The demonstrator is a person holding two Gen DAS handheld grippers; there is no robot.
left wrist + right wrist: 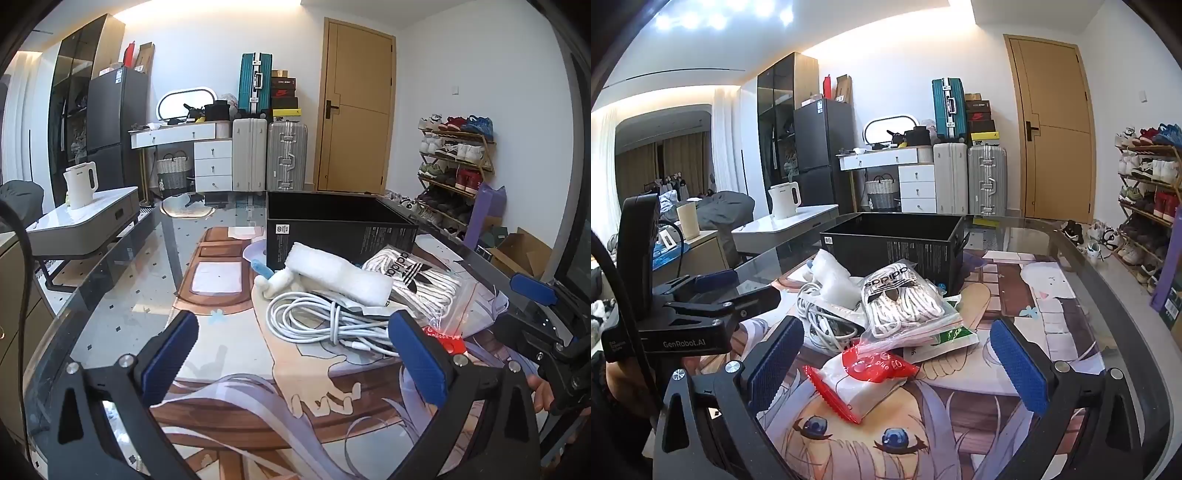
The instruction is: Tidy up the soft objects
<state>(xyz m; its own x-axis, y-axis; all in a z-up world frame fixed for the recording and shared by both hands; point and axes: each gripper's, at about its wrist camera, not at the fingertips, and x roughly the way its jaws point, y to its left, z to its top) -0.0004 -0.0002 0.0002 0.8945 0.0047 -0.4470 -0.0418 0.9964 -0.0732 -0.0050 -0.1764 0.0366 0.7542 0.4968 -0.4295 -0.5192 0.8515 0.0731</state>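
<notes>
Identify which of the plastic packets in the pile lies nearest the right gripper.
The red-and-clear plastic packet with white contents, lying between the open right gripper fingers. The clear zip bag of white Adidas laces and the green-printed packet lie farther back, toward the black box.

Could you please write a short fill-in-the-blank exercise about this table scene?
1. The box behind the pile is ____ in colour.
2. The coiled cable is ____.
3. The bag of laces bears the brand name ____.
4. Both grippers' jaws stand ____.

Answers: black; white; adidas; open
</notes>
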